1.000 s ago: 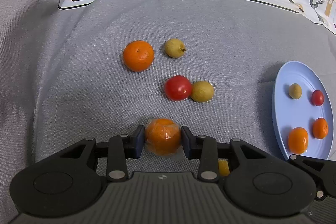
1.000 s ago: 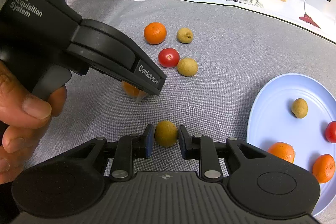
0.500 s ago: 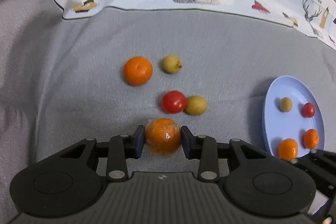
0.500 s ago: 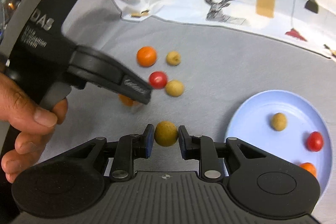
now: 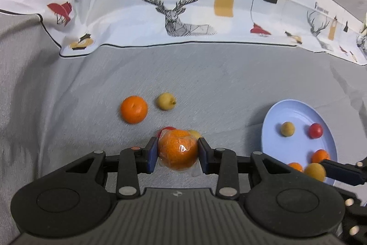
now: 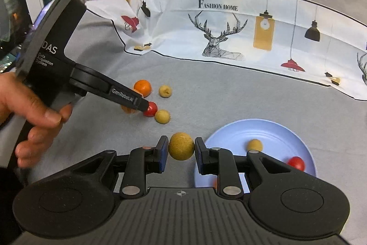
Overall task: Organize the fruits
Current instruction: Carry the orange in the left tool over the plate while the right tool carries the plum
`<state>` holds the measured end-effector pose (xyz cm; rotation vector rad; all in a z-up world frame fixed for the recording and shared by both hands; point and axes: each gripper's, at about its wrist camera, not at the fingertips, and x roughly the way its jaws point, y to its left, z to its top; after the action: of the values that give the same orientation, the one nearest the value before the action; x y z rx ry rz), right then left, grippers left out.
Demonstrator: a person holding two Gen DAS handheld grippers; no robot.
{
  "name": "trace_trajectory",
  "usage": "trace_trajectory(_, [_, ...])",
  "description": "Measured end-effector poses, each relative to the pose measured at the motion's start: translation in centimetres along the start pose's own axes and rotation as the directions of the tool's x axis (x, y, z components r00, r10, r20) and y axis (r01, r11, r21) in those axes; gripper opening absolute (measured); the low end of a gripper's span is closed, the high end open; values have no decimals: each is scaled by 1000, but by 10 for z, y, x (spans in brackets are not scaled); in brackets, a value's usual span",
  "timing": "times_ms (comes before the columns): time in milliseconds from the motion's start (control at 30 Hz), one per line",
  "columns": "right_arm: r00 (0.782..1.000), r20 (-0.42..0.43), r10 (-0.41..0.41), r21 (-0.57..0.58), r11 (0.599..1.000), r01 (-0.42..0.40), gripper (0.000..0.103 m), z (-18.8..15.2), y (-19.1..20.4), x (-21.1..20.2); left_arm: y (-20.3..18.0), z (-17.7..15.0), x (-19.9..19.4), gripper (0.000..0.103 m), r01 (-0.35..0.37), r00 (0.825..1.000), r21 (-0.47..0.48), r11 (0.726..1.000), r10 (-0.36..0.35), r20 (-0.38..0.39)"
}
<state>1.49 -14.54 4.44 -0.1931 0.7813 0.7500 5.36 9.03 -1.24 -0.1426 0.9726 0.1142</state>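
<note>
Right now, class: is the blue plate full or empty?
Neither: the blue plate is partly filled, holding a tan fruit, a tomato and two oranges, with bare space.

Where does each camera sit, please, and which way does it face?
Left wrist: on the left hand-held gripper, looking along its fingers at the wrapped orange it clamps; the right one's tip shows far right.
Right wrist: on the right hand-held gripper, facing the yellow-brown fruit it clamps; the person's left hand shows.
Both share the blue plate, grey cloth and deer-print cloth.
</note>
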Motion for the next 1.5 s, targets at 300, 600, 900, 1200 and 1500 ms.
trace_trajectory(300, [999,1,36,-29,999,-36,26,-13,-28,-36,-13,0,-3,40,23,999,57,998,-25,28])
trace_trajectory(600, [993,120,11,73,997,-20,26,-9,-44,-40,-18,0,-10,40,33,997,87,996,-39,69])
trace_trajectory(900, [957,233,-174,367,927,79,26,2,-81,-33,-29,-1,-18,40,20,993,129,991,-35,117])
trace_trajectory(1200, [966,194,-170,331,938,99,26,0,-84,-23,-52,7,-30,40,37,992,40,999,-42,116])
trace_trajectory(1500, [966,170,-195,322,937,133,26,-4,-90,-23,-82,2,-24,40,82,985,90,993,-94,143])
